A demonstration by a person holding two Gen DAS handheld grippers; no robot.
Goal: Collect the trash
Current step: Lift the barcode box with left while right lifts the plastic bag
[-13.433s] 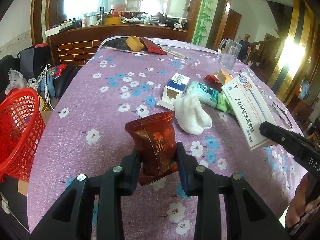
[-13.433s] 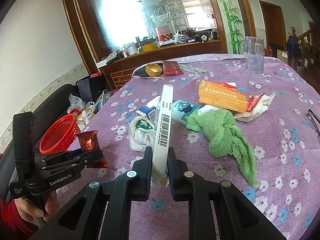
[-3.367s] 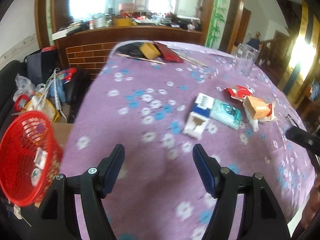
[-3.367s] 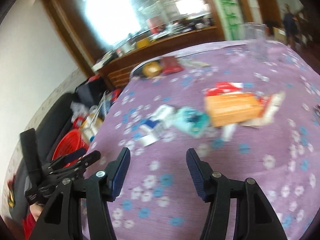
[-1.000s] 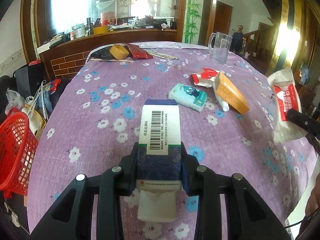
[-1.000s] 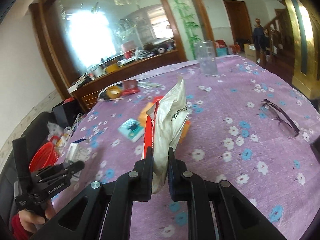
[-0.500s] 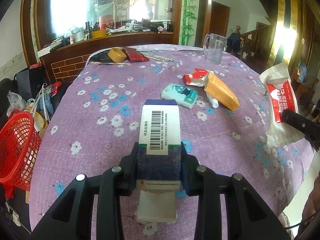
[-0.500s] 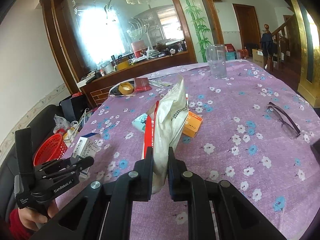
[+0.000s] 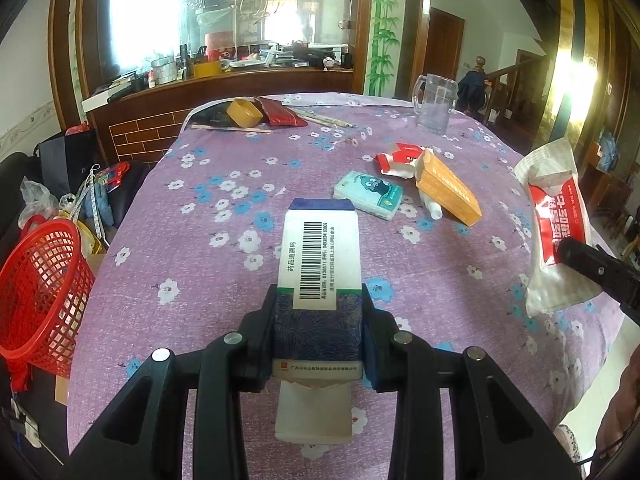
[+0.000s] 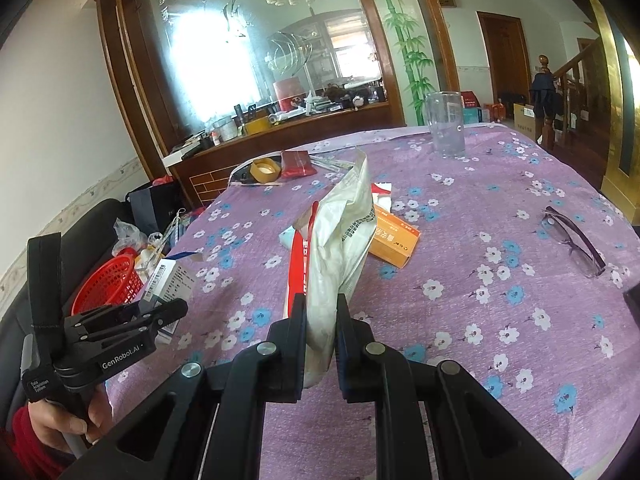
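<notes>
My left gripper (image 9: 320, 320) is shut on a white and blue medicine box (image 9: 320, 256) with a barcode, held above the purple flowered tablecloth (image 9: 208, 264). It also shows in the right wrist view (image 10: 170, 280). My right gripper (image 10: 322, 320) is shut on a white and red wet-wipe packet (image 10: 340, 240), held upright above the table; the packet shows at the right of the left wrist view (image 9: 554, 228). A red mesh basket (image 9: 38, 288) stands beside the table at the left. On the table lie an orange box (image 9: 448, 192), a teal tissue pack (image 9: 368, 194) and a red and white wrapper (image 9: 398, 158).
A clear glass jug (image 9: 434, 104) stands at the far right of the table. A tape roll (image 9: 242, 112), a dark red pouch (image 9: 282, 114) and chopsticks lie at the far edge. Glasses (image 10: 572, 240) lie at the right. Bags and clutter sit on the floor by the basket.
Both grippers have lifted and drawn back a little with their loads. The table items look farther away. The basket shows more at the left.
</notes>
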